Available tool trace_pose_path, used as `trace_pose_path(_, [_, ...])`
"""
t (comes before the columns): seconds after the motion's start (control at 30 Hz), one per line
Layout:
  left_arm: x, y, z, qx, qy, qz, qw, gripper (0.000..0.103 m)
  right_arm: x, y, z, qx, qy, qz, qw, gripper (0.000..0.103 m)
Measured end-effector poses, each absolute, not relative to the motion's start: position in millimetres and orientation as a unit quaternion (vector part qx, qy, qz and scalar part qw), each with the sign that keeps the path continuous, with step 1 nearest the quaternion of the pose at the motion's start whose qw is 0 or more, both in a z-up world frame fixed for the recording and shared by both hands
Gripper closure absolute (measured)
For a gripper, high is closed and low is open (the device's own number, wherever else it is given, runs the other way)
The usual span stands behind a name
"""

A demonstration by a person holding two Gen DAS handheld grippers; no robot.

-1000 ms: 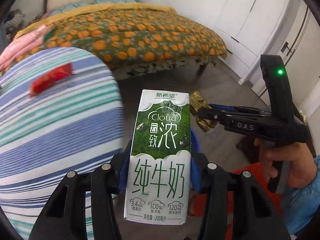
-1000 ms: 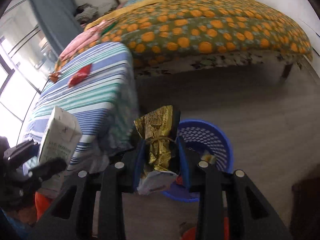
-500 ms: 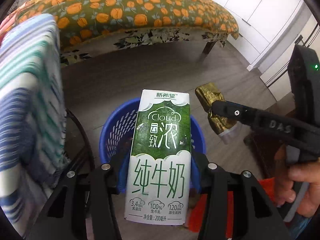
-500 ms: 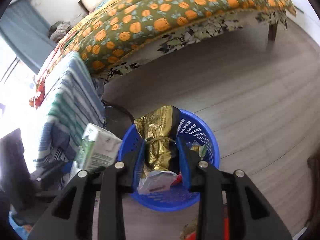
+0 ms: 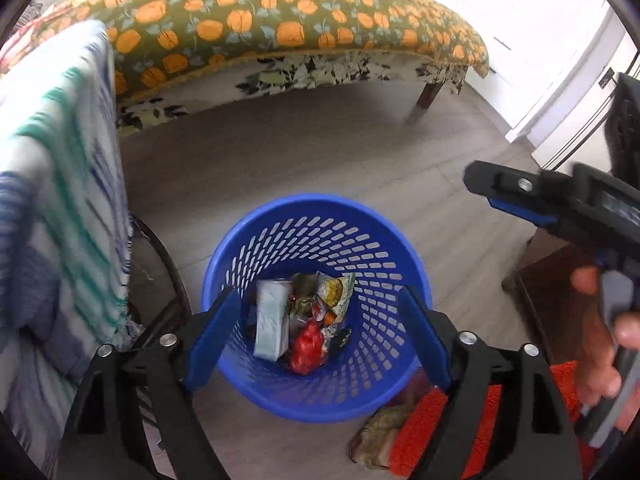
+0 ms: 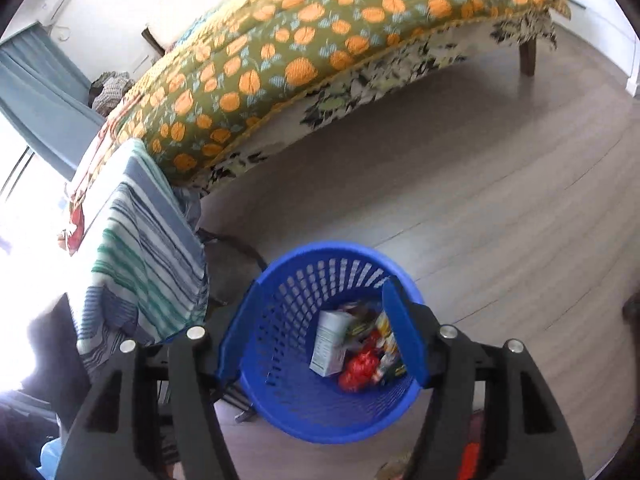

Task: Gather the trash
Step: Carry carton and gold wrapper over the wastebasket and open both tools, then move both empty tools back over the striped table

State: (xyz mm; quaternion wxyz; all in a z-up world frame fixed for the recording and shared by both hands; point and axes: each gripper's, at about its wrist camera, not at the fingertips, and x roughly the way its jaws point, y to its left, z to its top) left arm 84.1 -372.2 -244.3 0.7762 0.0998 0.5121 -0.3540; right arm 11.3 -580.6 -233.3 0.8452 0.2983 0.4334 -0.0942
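Blue perforated basket; orange-flowered olive bedspread; striped blue-green cloth.

Grey wood floor, blue basket, perhaps orange mat

- We can read no text in either view.
- The milk carton, lying inside the blue basket, shows only a blurred pale face in the left wrist view; in the right wrist view its side panel carries rows of print too small for us to make out.
- The wrappers beside the carton in the basket show colours and patterns, but no lettering we can read.
- The marking on the side of the right gripper, to the right of the basket, is smeared beyond reading.
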Motion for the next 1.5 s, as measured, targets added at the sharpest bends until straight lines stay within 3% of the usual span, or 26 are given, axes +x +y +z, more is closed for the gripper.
trace_pose_path(0.03, [79, -369, -237, 0.097, 0.509, -0.356, 0.778, 0.022, 9, -581, -229, 0.292, 0.428, -0.102, 0.849, 0.039])
trace_pose_path(0.1, [67, -360, -219, 0.093, 0.498, -0.365, 0.781, 0.022, 6, -580, -223, 0.279, 0.419, -0.121, 0.855, 0.024])
trace_pose_path(0.33, [30, -280, -153, 0.097, 0.435, -0.375, 0.813, 0.014, -2, -558, -205, 0.21, 0.403, -0.15, 0.878, 0.024])
trace_pose_path(0.7, [96, -79, -140, 0.086, 0.446, -0.171, 0.874, 0.006, 21, -386, -166, 0.076, 0.392, 0.016, 0.916, 0.024])
trace_pose_path(0.97, [171, 25, -147, 0.067, 0.469, -0.059, 0.879, 0.006, 90, -248, -150, 0.002, 0.425, 0.124, 0.897, 0.024])
trace_pose_path(1.2, [219, 53, -143, 0.047, 0.472, -0.025, 0.88, 0.006, 145, -175, -168, -0.038, 0.449, 0.147, 0.88, 0.024])
trace_pose_path(1.5, [297, 41, -148, 0.062, 0.462, -0.009, 0.885, 0.006, 157, -165, -175, -0.051, 0.433, 0.134, 0.89, 0.021])
